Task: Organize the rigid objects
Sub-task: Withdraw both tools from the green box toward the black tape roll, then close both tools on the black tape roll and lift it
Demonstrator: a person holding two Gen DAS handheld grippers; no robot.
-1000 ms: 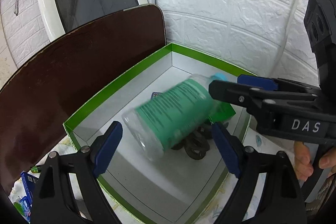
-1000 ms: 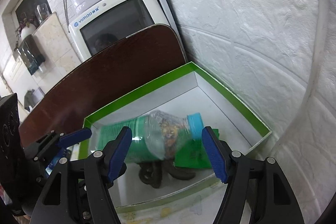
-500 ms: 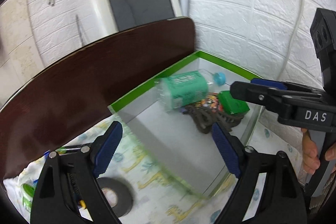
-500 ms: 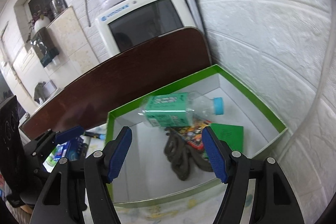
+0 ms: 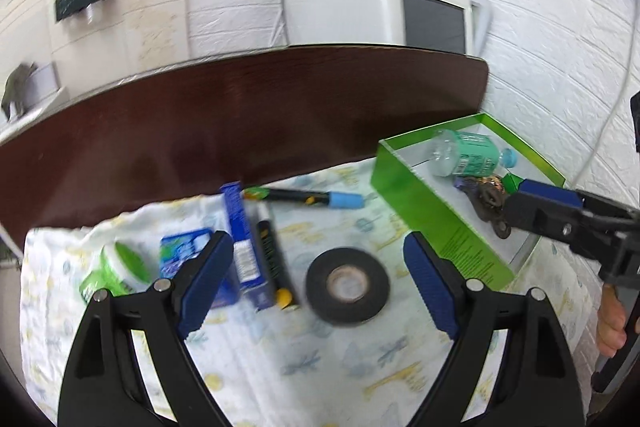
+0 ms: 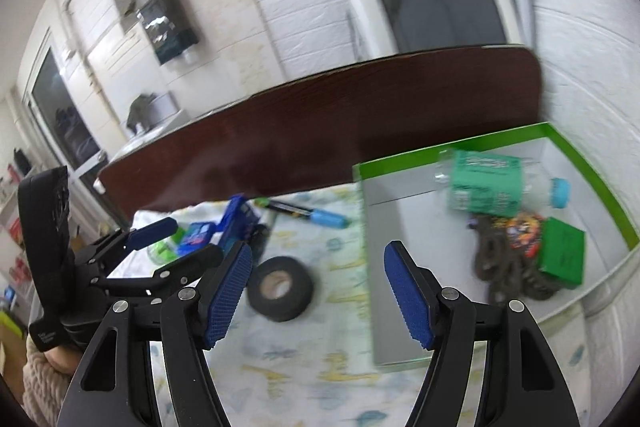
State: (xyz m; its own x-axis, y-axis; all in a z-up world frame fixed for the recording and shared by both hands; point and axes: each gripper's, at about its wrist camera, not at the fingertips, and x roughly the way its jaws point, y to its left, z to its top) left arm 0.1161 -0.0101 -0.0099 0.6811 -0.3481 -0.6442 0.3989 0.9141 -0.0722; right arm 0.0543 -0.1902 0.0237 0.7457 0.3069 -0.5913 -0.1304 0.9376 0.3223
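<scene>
Black tape roll lies below both empty, open hand-held grippers.

Both empty grippers have swung away from the green-rimmed cardboard box; a black tape roll now lies between the left gripper fingers.

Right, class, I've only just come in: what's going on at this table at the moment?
A person is sorting loose items into a green-edged box, with a two-finger gripper in each hand. The box holds a plastic bottle lying on its side, a small green carton and some dark metal pieces. The left gripper and right gripper are both open and empty, over the patterned cloth. A roll of black tape, a marker and a blue box lie outside.
</scene>
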